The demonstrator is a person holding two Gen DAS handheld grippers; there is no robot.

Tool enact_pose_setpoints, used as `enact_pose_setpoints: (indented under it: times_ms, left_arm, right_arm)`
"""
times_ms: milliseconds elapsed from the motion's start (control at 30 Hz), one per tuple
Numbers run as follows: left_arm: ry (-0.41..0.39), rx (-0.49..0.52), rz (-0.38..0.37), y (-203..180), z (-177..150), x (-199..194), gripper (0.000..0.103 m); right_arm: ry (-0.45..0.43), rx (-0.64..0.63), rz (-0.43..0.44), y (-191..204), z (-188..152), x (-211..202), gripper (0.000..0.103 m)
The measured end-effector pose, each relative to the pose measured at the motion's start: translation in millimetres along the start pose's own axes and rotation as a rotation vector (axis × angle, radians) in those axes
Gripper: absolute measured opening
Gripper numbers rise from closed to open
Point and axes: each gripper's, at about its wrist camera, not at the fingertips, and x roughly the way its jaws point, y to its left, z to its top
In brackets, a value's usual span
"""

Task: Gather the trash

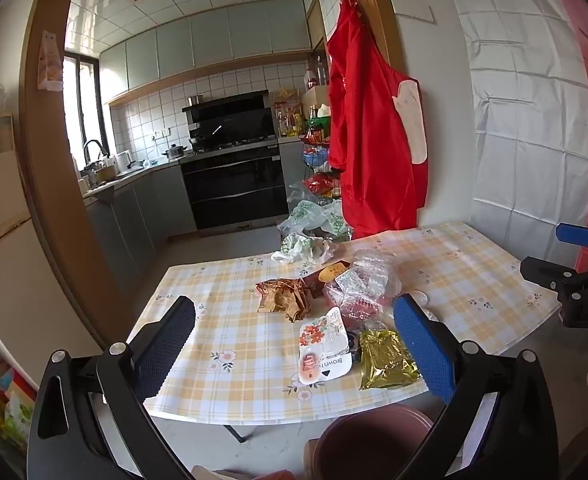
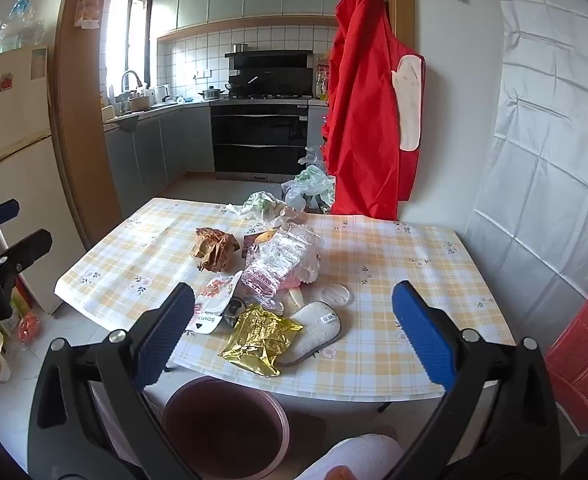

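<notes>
Checked table [image 2: 394,248]; gold wrapper [image 2: 260,334] diagonal, near edge.

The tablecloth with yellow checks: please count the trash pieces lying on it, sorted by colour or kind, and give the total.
Gold foil pouch: 1
Brown crumpled paper wrapper: 1
Clear crinkled plastic packaging: 1
White printed lid film: 1
White and green plastic bag: 1
Clear round lid: 1
White grainy pouch with grey edge: 1
Total: 7

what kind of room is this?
A home kitchen with a dining corner, most likely: a stove and sink tap at the back, a fridge on the left, and a table in a checked cloth up front.
</notes>
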Motion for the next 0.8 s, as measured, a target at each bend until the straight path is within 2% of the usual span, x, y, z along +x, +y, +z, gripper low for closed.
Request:
enact_pose_setpoints:
  times_ms: [233,467,533,800]
  left_arm:
    - [-0.006,0.009,0.002,-3,0,-5,0.097]
    - [0.001,0.011,0.001,-24,-15,-8,0.097]
    - [0.022,-0.014,-0.009,-4,-4,3,0.097]
    - [0.023,-0.015,-0.012,-3,-5,3,0.097]
  right_arm:
    - [-0.003,-0.002,-0.003,0,0,0,0.097]
    - [-0.002,0.002,-0.002,1,1,-2,0.097]
    - [-0.002,0.003,-0.002,1,1,-2,0.097]
    - [-0.001,0.005,-0.001,1,0,-2,0.097]
